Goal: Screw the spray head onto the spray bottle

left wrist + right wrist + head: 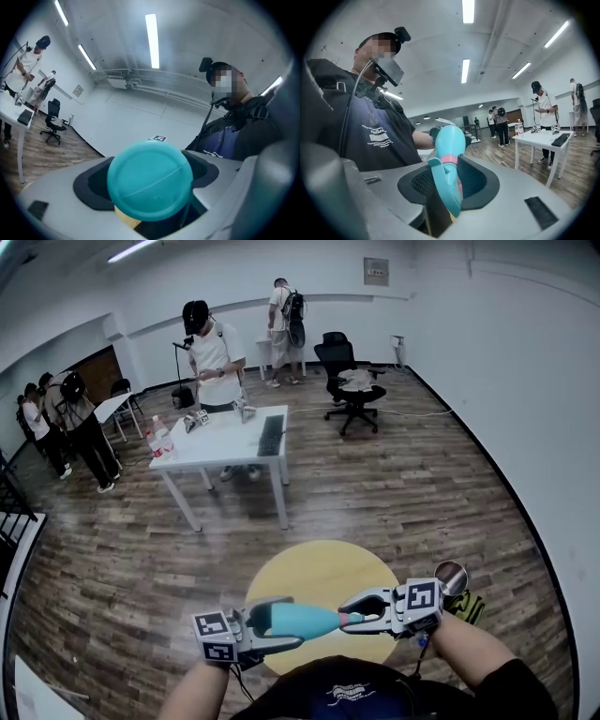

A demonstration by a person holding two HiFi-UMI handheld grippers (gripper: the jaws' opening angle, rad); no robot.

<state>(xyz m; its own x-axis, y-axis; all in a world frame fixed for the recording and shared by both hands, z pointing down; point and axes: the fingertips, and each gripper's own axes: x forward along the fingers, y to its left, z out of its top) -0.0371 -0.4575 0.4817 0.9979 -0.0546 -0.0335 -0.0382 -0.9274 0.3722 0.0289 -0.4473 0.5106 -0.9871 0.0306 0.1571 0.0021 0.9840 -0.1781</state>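
Two grippers hold the work level in the air between them, above the wood floor [422, 484] and a yellow disc [323, 568], well clear of the white table [230, 442]. The left gripper [281, 622] is clamped wide on the base end of the teal bottle [309, 619]. The right gripper [345, 618] is closed at a middling width on the head [446, 183], just behind the pink collar [449, 160]. I judge three risks. If the head and bottle axes are out of line, the thread may cross and jam. If the left pads slip on the round body, the bottle will turn with the head and nothing will tighten. If either grip slackens, the part falls to the disc or floor. I cannot see the thread, which is covered by the collar, so I cannot tell how far the head is seated. In the left gripper view the bottle's base hides most of both pads. The nozzle is hidden between the right gripper's jaws, and both forearms are cut off at the head view's lower edge.
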